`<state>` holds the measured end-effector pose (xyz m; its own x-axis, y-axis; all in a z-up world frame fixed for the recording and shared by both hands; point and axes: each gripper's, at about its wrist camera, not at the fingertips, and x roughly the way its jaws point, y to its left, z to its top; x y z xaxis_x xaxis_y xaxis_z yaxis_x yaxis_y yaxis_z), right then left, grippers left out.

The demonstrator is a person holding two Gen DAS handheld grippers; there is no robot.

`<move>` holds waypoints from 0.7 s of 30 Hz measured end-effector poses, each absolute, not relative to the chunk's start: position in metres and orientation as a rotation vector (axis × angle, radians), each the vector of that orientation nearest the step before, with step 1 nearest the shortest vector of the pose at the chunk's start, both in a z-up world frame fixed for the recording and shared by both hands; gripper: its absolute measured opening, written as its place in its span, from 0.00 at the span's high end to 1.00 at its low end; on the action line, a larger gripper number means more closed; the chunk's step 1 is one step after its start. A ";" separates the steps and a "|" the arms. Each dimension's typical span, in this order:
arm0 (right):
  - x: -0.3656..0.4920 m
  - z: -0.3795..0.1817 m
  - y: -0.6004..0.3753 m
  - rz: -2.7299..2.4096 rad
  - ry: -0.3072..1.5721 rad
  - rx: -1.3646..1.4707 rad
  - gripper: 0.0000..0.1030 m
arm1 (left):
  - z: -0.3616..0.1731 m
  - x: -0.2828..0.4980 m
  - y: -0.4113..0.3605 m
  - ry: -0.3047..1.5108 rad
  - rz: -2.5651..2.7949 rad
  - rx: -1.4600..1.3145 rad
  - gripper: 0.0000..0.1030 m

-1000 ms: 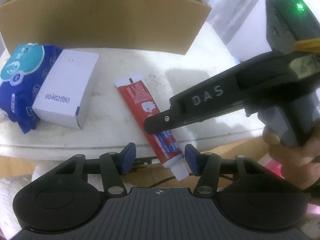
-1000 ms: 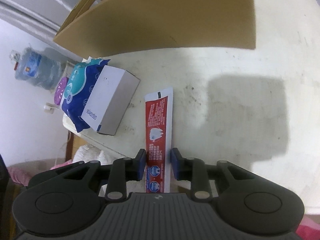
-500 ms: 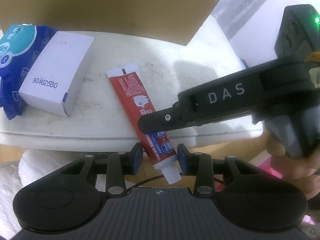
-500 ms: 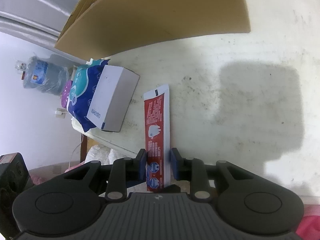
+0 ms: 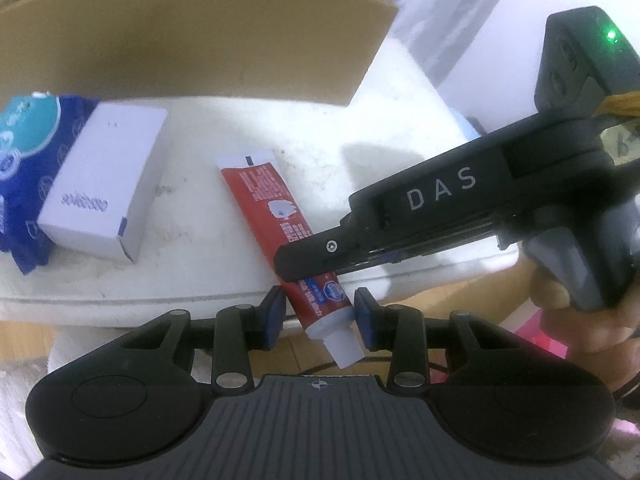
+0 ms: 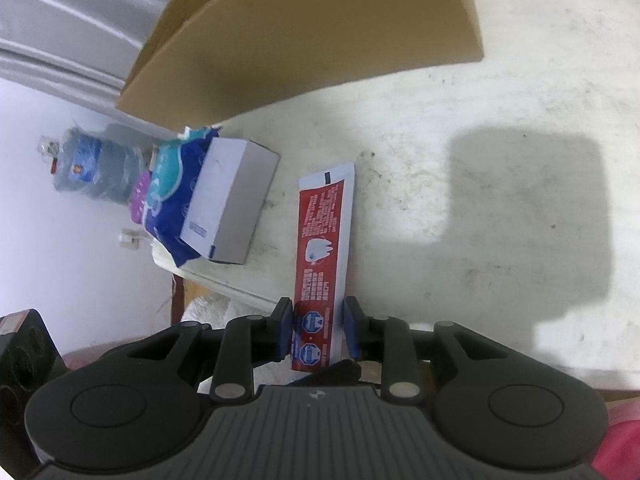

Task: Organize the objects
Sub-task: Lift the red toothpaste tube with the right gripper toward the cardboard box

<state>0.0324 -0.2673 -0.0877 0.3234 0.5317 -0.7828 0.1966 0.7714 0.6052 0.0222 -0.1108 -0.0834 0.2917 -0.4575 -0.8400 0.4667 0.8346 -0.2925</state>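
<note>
A red toothpaste tube (image 5: 280, 236) lies on the white table (image 5: 224, 136), its white cap end hanging over the near edge. My left gripper (image 5: 320, 320) has its blue pads on both sides of the cap end, closed in to touch it. My right gripper (image 6: 318, 332) has loosened from the tube's lower body (image 6: 320, 264), a small gap on each side; from the left wrist view it reaches in from the right (image 5: 308, 264). A white box (image 5: 108, 184) and a blue tissue pack (image 5: 24, 140) lie at the left, in front of an open cardboard box (image 5: 192, 32).
The table's near edge (image 5: 160, 304) runs just in front of my left gripper. A large water bottle (image 6: 88, 164) stands on the floor beyond the table. A hand (image 5: 580, 320) holds the right gripper at the right.
My left gripper has closed in from wide open onto the tube's cap end. My right gripper's jaws have opened slightly. The tube has hardly moved.
</note>
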 end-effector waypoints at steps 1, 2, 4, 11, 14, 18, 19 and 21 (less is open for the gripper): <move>0.031 -0.085 -0.267 0.244 1.236 0.703 0.71 | -0.081 0.021 -0.111 1.104 -0.619 0.015 0.65; 0.030 -0.082 -0.268 0.244 1.225 0.705 0.71 | -0.078 0.020 -0.111 1.091 -0.622 0.022 0.65; 0.029 -0.077 -0.268 0.247 1.204 0.701 0.71 | -0.072 0.017 -0.113 1.064 -0.624 0.042 0.65; 0.023 -0.056 -0.266 0.267 1.143 0.680 0.71 | -0.052 0.004 -0.116 0.977 -0.614 0.081 0.65; 0.023 -0.042 -0.263 0.288 1.103 0.666 0.71 | -0.038 0.001 -0.117 0.932 -0.604 0.104 0.65; 0.026 -0.019 -0.262 0.314 1.034 0.635 0.71 | -0.015 0.003 -0.113 0.865 -0.599 0.130 0.65; 0.028 -0.012 -0.261 0.321 1.014 0.624 0.71 | -0.011 0.005 -0.114 0.849 -0.598 0.137 0.65; 0.031 0.001 -0.262 0.330 0.978 0.611 0.71 | 0.003 0.012 -0.117 0.814 -0.596 0.156 0.65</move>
